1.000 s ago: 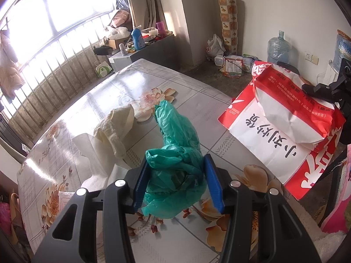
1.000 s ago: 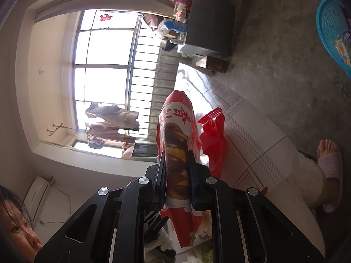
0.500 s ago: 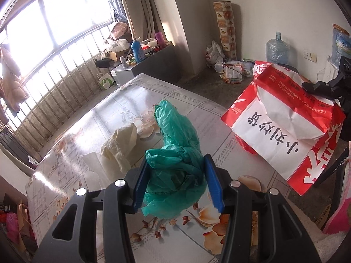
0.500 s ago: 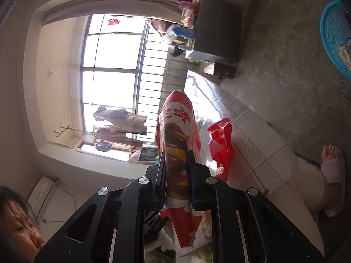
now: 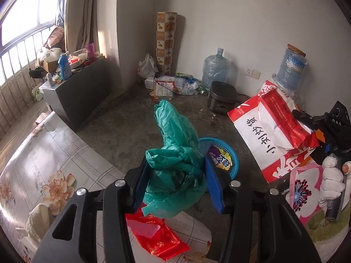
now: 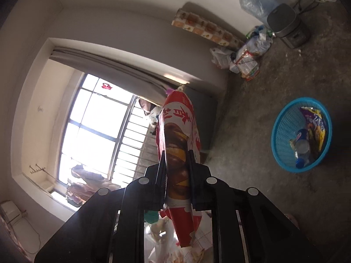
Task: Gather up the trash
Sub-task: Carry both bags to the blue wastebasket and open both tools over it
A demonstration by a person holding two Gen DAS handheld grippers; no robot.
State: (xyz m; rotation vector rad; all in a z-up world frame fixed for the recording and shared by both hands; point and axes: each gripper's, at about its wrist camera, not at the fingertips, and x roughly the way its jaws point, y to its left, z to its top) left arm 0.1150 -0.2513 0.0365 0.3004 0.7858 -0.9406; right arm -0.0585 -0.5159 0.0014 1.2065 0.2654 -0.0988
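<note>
My left gripper (image 5: 175,182) is shut on a crumpled green plastic bag (image 5: 173,153) and holds it in the air past the table's edge, over the floor. A blue plastic basket (image 5: 234,153) with a purple snack wrapper sits on the floor just beyond it; it also shows in the right wrist view (image 6: 283,131), holding a wrapper and a bottle. My right gripper (image 6: 176,168) is shut on a large red and white paper bag (image 6: 179,131), also seen at the right in the left wrist view (image 5: 269,131).
The floral table (image 5: 54,153) lies at lower left with a red wrapper (image 5: 155,241) and a cream cloth (image 5: 35,221) on it. Water jugs (image 5: 216,70), a rice cooker (image 5: 222,96) and a grey cabinet (image 5: 81,92) stand on the floor.
My left gripper has swung right, off the table, with the green bag, and now faces the blue basket on the floor. My right gripper has turned toward the basket too, still holding the red bag.
</note>
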